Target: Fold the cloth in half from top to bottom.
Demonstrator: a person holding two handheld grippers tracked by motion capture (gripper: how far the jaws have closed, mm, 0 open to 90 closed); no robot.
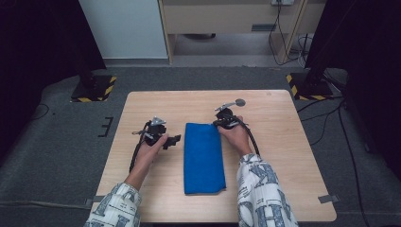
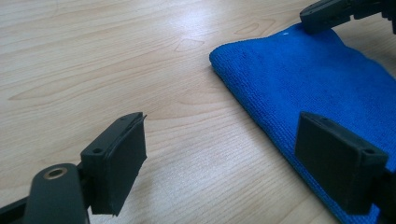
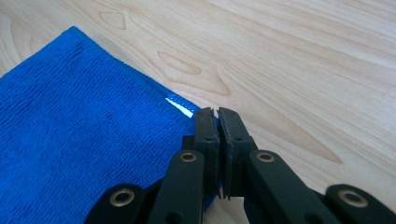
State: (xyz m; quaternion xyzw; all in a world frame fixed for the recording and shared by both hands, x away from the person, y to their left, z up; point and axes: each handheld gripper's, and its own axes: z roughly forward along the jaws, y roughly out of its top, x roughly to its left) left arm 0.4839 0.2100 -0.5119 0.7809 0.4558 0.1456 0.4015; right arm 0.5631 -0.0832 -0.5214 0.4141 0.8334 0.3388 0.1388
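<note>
The wooden table (image 1: 283, 142) stands on grey carpet, a desk at twelve o'clock. A folded blue towel (image 1: 204, 158) lies at its centre. The step looks like gripping an edge to unfold it: the right gripper (image 3: 215, 116) is pinched tight on the towel's far corner at one o'clock. The left gripper (image 2: 219, 154), at nine o'clock, gapes wide and empty; it likely needs to close on the near edge.

No words, numbers or brand names can be read anywhere; the sleeves (image 1: 265, 194) have big letter-like shapes printed on them, but they are too blurry to read.
</note>
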